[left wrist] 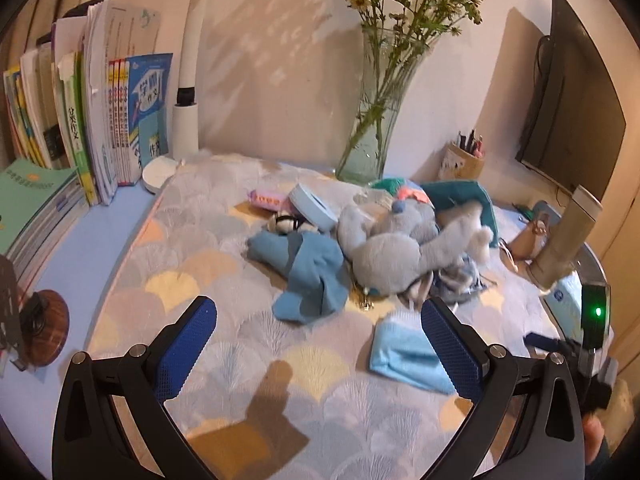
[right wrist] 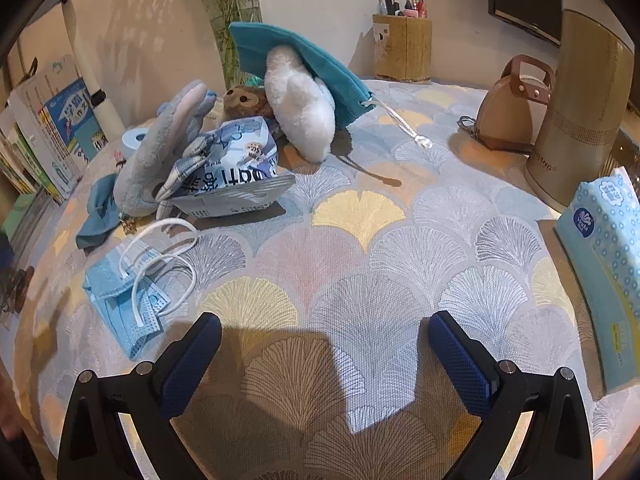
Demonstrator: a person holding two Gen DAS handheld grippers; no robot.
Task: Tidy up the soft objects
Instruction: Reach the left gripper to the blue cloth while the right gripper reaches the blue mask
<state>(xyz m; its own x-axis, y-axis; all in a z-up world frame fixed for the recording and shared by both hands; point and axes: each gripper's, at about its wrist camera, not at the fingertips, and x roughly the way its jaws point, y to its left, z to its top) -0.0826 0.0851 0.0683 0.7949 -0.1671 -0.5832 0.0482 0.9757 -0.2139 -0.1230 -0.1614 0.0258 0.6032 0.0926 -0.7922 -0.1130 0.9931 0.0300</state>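
left claw (left wrist: pixel 320 344): spread wide, empty | blue face mask (right wrist: pixel 128 296): flat on counter (right wrist: pixel 360 264), front-left | grey plush (right wrist: pixel 160 152): heaped behind it beside white plush (right wrist: pixel 300 108) | right claw (right wrist: pixel 324 356): spread wide, empty

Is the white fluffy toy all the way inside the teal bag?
No, the white toy sticks out of the teal bag, which only covers its top part in the right wrist view.

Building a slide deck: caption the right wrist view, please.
Open right tool hovers over patterned cloth, face masks and plush pile ahead.
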